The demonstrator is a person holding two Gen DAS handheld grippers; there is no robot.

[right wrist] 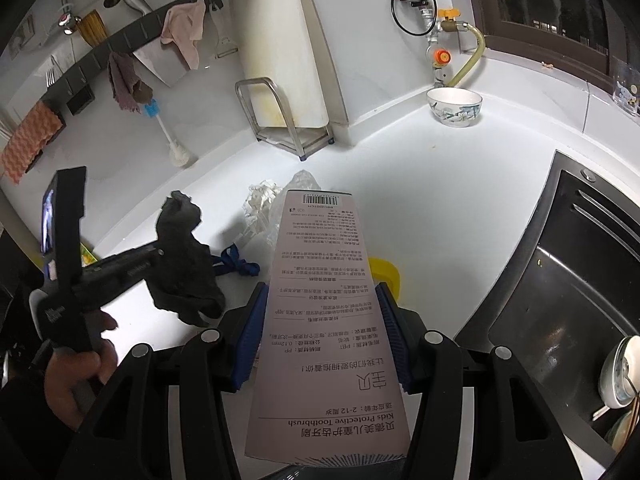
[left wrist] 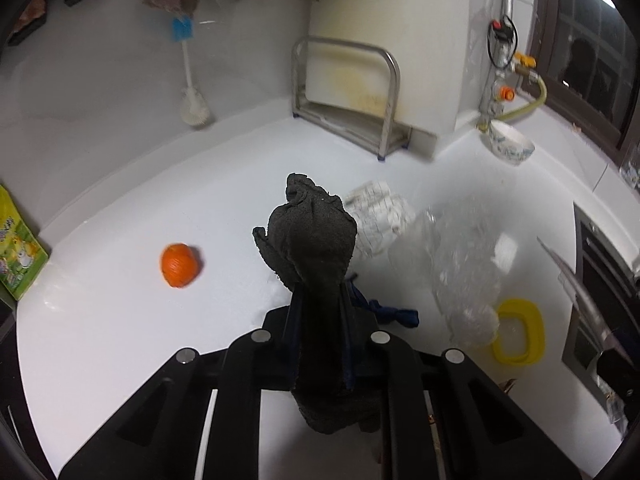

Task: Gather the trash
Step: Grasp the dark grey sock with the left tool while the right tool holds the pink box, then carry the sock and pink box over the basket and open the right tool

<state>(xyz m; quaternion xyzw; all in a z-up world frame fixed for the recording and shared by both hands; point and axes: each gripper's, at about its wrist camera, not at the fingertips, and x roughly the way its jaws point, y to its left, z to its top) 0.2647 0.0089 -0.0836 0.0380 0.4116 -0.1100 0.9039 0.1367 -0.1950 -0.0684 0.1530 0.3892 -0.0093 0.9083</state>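
Observation:
My left gripper (left wrist: 318,320) is shut on a dark grey rag (left wrist: 314,248), held above the white counter; the rag also shows in the right wrist view (right wrist: 182,256). My right gripper (right wrist: 320,320) is shut on a flat toothbrush box (right wrist: 320,312) with printed text. On the counter ahead lie crumpled white paper (left wrist: 380,216), a clear plastic wrapper (left wrist: 460,256), a blue scrap (left wrist: 396,314), a yellow ring-shaped lid (left wrist: 520,332) and an orange fruit (left wrist: 179,265).
A steel rack (left wrist: 348,92) with a cutting board stands at the back wall. A bowl (left wrist: 510,144) sits by the gas pipe. A green carton (left wrist: 16,248) stands at left. A dark sink (right wrist: 560,280) lies at right. A bottle brush (left wrist: 192,92) leans on the wall.

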